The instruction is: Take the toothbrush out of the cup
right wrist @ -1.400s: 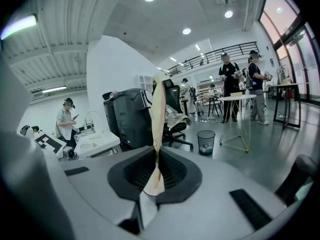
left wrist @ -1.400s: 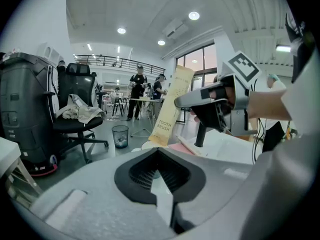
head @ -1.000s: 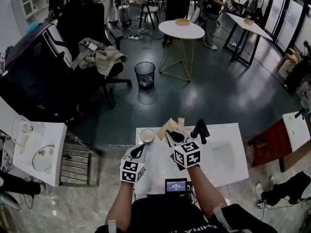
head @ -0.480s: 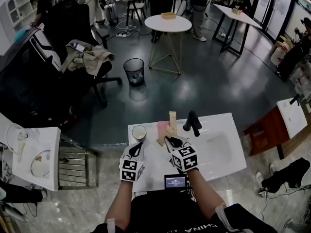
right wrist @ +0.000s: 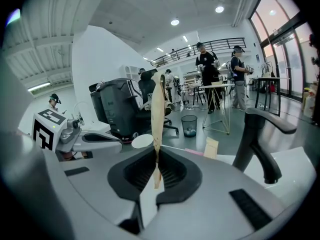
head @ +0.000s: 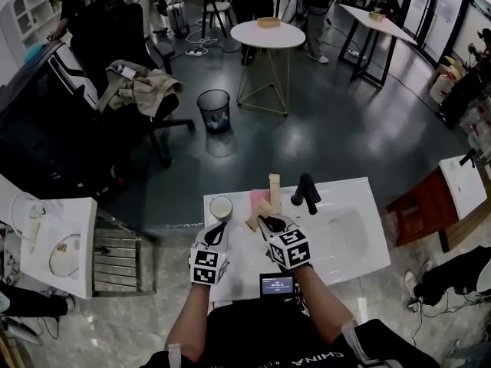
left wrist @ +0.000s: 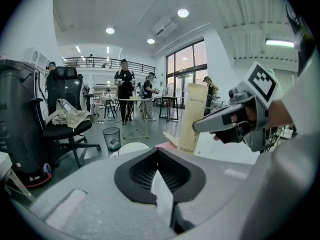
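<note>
Right gripper (right wrist: pixel 156 151): jaws nearly together, pinching the toothbrush (right wrist: pixel 157 109), a flat tan packet held upright with its lower end showing below the pads.
Where it is: clear of the cup (head: pixel 221 208), just right of it, over the sink top (head: pixel 360 205).
Left gripper (left wrist: pixel 158 150): jaws together, nothing between them.
Step, as I judge it: setting down — keep the pinch firm, lower onto bare top away from cup and faucet (head: pixel 307 194), then let go.

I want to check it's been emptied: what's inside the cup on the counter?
Nothing sticks out of the cup; from above its inside looks dark and bare, though the bottom is too small to read. The right gripper holds a thin tan box.
</note>
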Demonstrator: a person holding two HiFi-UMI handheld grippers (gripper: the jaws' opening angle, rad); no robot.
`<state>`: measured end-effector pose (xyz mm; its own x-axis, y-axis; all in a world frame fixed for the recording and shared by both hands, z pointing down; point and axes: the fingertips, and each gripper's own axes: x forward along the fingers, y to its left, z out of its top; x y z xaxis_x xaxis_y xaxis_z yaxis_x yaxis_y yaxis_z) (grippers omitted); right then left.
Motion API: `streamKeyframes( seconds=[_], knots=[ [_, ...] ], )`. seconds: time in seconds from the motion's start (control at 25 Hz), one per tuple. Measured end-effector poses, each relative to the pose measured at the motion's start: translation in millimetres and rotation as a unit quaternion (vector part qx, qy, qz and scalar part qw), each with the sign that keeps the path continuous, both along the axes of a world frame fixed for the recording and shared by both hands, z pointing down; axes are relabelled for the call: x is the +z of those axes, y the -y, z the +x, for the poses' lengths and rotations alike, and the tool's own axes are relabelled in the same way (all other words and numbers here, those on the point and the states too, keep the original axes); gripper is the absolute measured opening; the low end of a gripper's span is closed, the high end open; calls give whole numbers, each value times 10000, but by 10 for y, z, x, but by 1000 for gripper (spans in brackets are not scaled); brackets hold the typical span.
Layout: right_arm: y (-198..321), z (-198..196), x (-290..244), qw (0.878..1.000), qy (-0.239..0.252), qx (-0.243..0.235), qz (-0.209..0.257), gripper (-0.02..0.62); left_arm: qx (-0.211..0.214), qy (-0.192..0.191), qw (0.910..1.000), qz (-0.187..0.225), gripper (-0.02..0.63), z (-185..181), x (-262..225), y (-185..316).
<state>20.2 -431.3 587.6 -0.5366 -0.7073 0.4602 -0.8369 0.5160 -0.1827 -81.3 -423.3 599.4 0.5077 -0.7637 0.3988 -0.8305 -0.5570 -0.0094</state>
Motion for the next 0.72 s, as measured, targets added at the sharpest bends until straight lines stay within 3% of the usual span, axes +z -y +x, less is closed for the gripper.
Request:
streamKeyframes(
  seconds=[0.36, 0.72],
  knots=[
    [-7, -89, 14, 9998, -78, -157, -17, 23, -161, 233, 9996, 28, 9, -63, 39, 6],
    [-26, -109, 22, 9997, -89, -205, -25, 23, -192, 197, 9996, 10, 9, -63, 44, -16]
  ],
)
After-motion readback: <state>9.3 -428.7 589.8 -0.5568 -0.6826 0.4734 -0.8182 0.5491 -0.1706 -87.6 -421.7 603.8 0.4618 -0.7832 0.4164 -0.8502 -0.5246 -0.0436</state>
